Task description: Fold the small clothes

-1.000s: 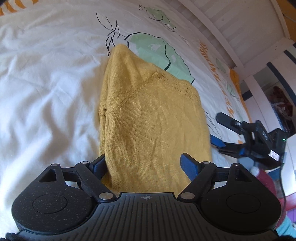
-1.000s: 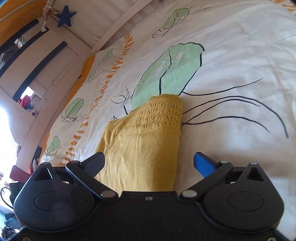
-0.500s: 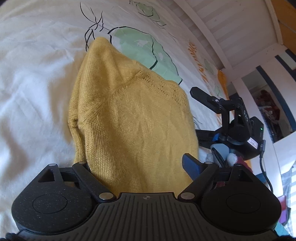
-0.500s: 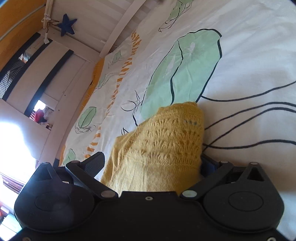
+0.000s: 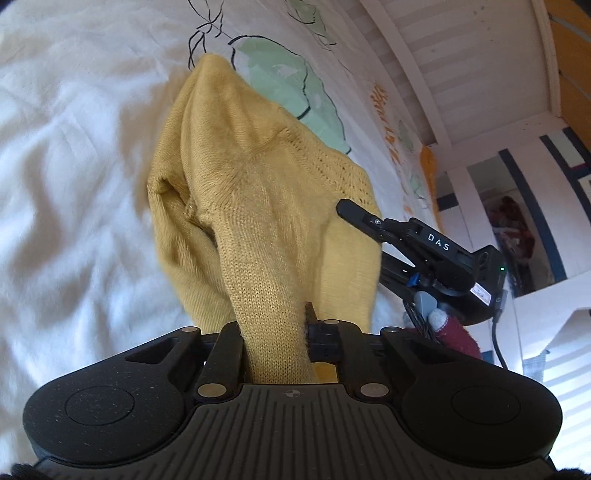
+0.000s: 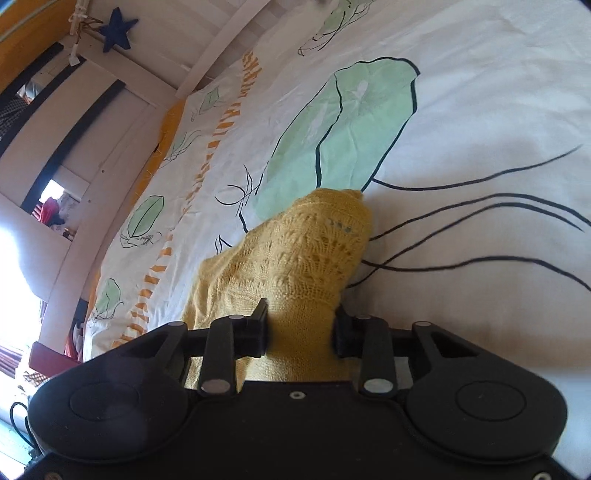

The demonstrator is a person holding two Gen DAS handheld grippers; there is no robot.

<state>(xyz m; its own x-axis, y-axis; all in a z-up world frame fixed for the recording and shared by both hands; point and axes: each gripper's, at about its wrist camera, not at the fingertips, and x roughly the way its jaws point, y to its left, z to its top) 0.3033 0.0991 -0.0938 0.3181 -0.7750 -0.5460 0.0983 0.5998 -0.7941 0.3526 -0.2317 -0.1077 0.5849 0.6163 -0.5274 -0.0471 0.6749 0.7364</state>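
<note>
Left wrist view gives me the only readable lettering: "DAS" in white on the black body of my right gripper [image 5: 369, 236], with a small white label behind it too blurred to read. Beneath everything lies a white duvet cover [image 5: 74, 184] printed with green leaves [image 6: 343, 136] outlined in black, thin black stems and an orange striped band [image 6: 225, 122]. White slatted bed boards [image 5: 461, 74] run along its far edge, and in the right wrist view a dark blue star [image 6: 118, 29] hangs on the wooden frame. My left gripper [image 5: 275, 332] has its fingers drawn in tight on a bunched ridge of the yellow knitted sweater [image 5: 258, 206], which rises from the duvet into the jaws. Seen from its own camera, my right gripper [image 6: 301, 325] is likewise clamped on the sweater's lace-patterned edge [image 6: 310, 251], fabric filling the gap between the fingers. The garment's far end rests on the bed against a green leaf.
</note>
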